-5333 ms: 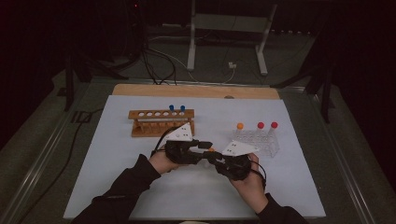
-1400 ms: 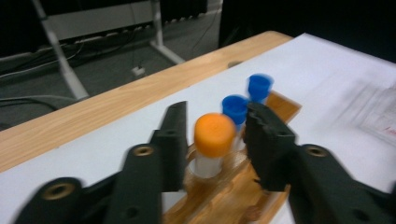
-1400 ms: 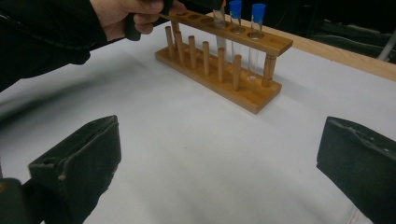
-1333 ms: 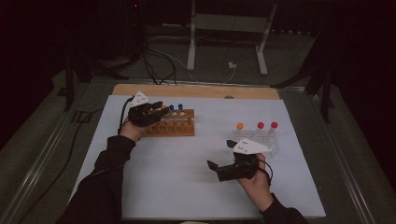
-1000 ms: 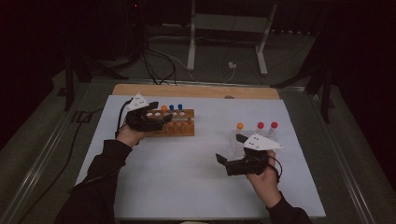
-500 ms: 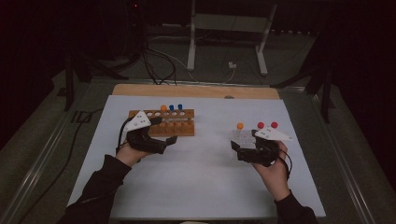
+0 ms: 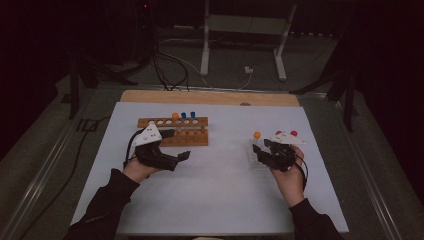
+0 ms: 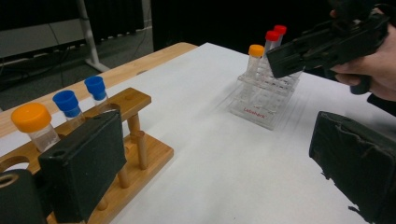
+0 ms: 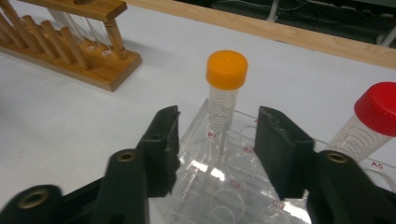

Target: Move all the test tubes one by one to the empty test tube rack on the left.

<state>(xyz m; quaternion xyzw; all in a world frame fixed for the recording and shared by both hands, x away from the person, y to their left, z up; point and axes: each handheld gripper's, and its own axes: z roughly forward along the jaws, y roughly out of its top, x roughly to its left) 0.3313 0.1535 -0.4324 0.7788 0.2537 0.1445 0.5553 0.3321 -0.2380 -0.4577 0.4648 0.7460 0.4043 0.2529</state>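
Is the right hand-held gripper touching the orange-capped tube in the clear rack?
Apart. In the right gripper view, the orange-capped tube stands between the jaws, gaps on both sides.

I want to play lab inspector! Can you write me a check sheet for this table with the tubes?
Surface: white sheet over a wooden table, flat.
Job's things: wooden rack with one orange-capped and two blue-capped tubes; clear rack with an orange-capped tube and two red-capped tubes.
Clutter: nothing seen.
Grippers: left gripper open beside the wooden rack, holding nothing; right gripper over the clear rack, its jaws have just been closing either side of the orange-capped tube, not pressing it.
Cables: one trails from each gripper; more lie on the floor behind the table.
Surroundings: dark room, a white metal stand behind.
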